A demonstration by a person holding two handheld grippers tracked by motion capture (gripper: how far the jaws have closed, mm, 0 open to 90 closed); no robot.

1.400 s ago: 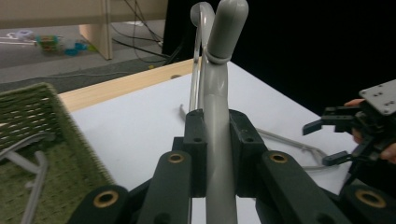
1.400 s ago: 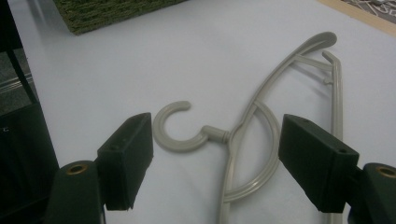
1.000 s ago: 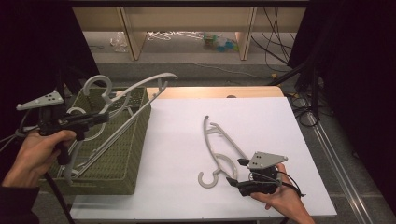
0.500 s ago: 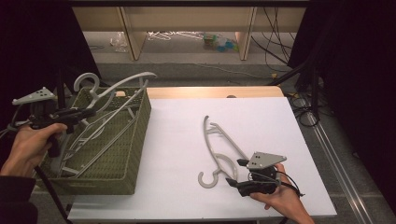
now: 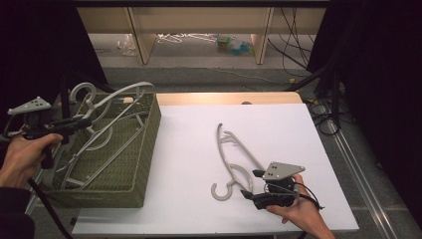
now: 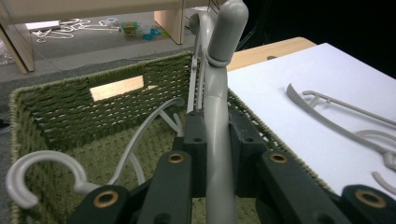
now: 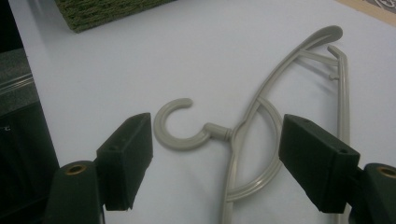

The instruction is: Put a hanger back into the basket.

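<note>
Your right hand-held gripper (image 7: 217, 158), jaws wide open and empty, faces the bench hanger (image 7: 261, 135) just ahead, its long axis running away; your left hand-held gripper (image 6: 217, 154) clamps a basket hanger (image 6: 219, 93).

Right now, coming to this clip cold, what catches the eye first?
The left tongs clamp a grey hanger over the green woven basket at the table's left, with more hangers inside. On the white tabletop, another hanger lies flat before the open right tongs.

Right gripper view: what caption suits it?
Open right gripper poised over a grey hanger lying flat on the white table.
</note>
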